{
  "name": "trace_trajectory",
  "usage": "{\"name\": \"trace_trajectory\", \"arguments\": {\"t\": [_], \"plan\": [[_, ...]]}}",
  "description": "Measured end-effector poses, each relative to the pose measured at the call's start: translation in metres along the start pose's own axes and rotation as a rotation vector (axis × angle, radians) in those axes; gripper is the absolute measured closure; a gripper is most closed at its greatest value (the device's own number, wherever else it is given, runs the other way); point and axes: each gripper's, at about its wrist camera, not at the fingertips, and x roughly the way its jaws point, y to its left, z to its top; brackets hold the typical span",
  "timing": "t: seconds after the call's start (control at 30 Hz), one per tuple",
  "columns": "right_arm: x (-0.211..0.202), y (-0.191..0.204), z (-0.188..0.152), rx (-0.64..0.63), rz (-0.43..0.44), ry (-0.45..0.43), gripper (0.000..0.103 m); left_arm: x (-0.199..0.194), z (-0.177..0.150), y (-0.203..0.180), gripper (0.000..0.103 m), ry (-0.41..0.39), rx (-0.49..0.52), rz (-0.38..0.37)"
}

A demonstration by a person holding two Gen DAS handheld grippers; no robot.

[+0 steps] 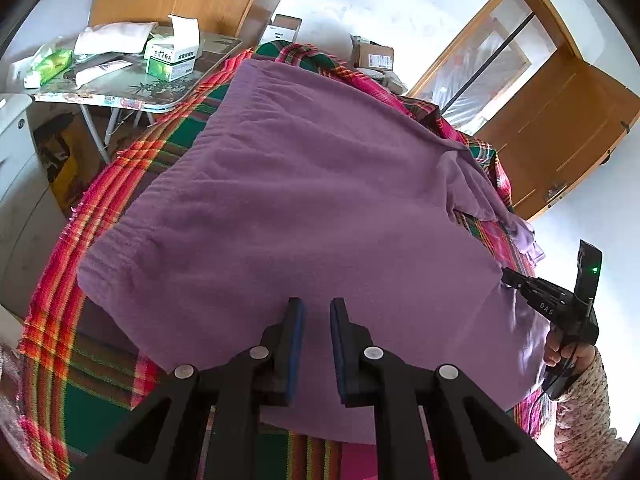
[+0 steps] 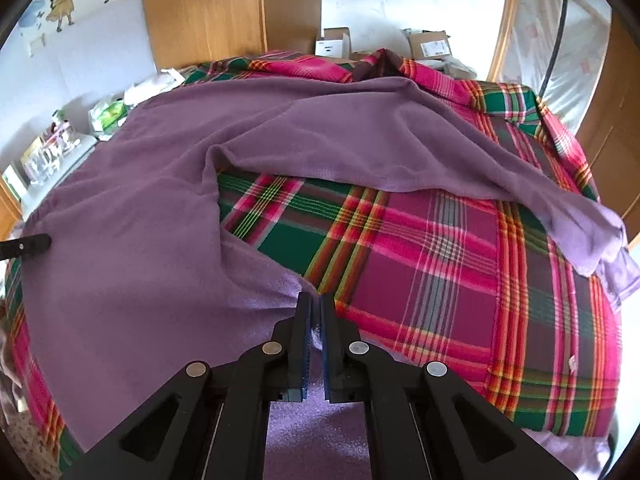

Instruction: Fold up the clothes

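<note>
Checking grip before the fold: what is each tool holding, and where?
Right tool pinches the purple fleece garment at its near edge. Left tool is open above it, holding nothing.

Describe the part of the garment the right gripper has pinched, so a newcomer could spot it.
Start from the plaid bedspread. The purple garment lies across it. The right gripper pinches its near edge, where purple meets bare plaid and wrinkles fan out from the fingers.

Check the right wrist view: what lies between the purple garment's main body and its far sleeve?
Bare plaid blanket fills the gap between the purple garment and its sleeve.
</note>
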Motion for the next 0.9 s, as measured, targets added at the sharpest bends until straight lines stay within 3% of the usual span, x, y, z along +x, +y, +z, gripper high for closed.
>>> {"name": "trace_trajectory", "arguments": {"t": [0.3, 0.47, 0.73, 0.9], "plan": [[-0.019, -0.004, 0.008, 0.025, -0.025, -0.031, 0.092, -0.017, 0.012, 0.023, 0.089, -0.035, -0.061, 0.079], [-0.030, -0.010, 0.013, 0.043, -0.042, -0.048, 0.088, -0.023, 0.030, 0.015, 0.089, -0.052, -0.034, 0.099], [-0.055, -0.056, 0.016, 0.155, -0.101, -0.092, 0.087, -0.007, 0.072, -0.066, 0.079, -0.043, 0.169, 0.029], [-0.067, -0.105, 0.003, 0.291, -0.155, -0.104, 0.085, 0.030, 0.086, -0.129, 0.077, -0.003, 0.307, 0.006]]}}
